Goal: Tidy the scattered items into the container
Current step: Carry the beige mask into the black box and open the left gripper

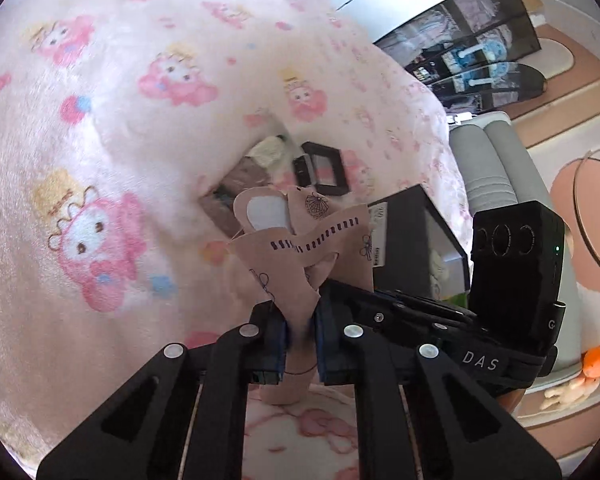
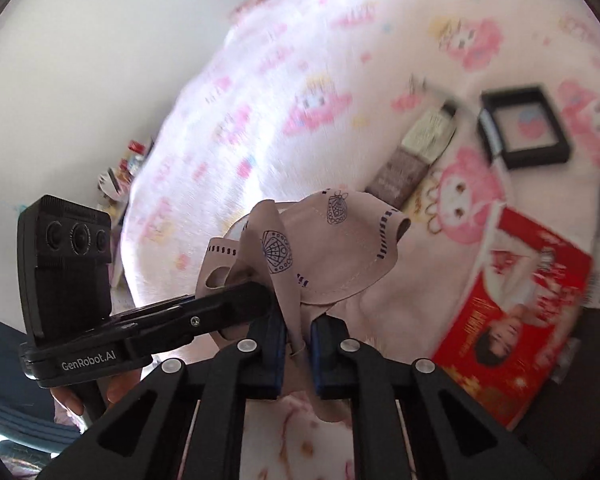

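Observation:
A beige face mask [image 1: 300, 248] with dark printed patterns hangs between both grippers above a pink cartoon blanket [image 1: 100, 120]. My left gripper [image 1: 300, 336] is shut on one part of the mask. My right gripper [image 2: 298, 340] is shut on another part of the mask [image 2: 332, 256]. The left gripper shows in the right wrist view [image 2: 256, 300], pinching the mask from the left. The right gripper's body shows in the left wrist view [image 1: 420, 308]. A dark box-like container [image 1: 412, 240] sits just right of the mask.
A black square frame [image 2: 524, 128] and a brown and cream packet [image 2: 416, 152] lie on the blanket beyond the mask. A red printed box [image 2: 516, 292] lies at the right. The bed edge, a grey cushion [image 1: 496, 176] and the floor lie at the right in the left wrist view.

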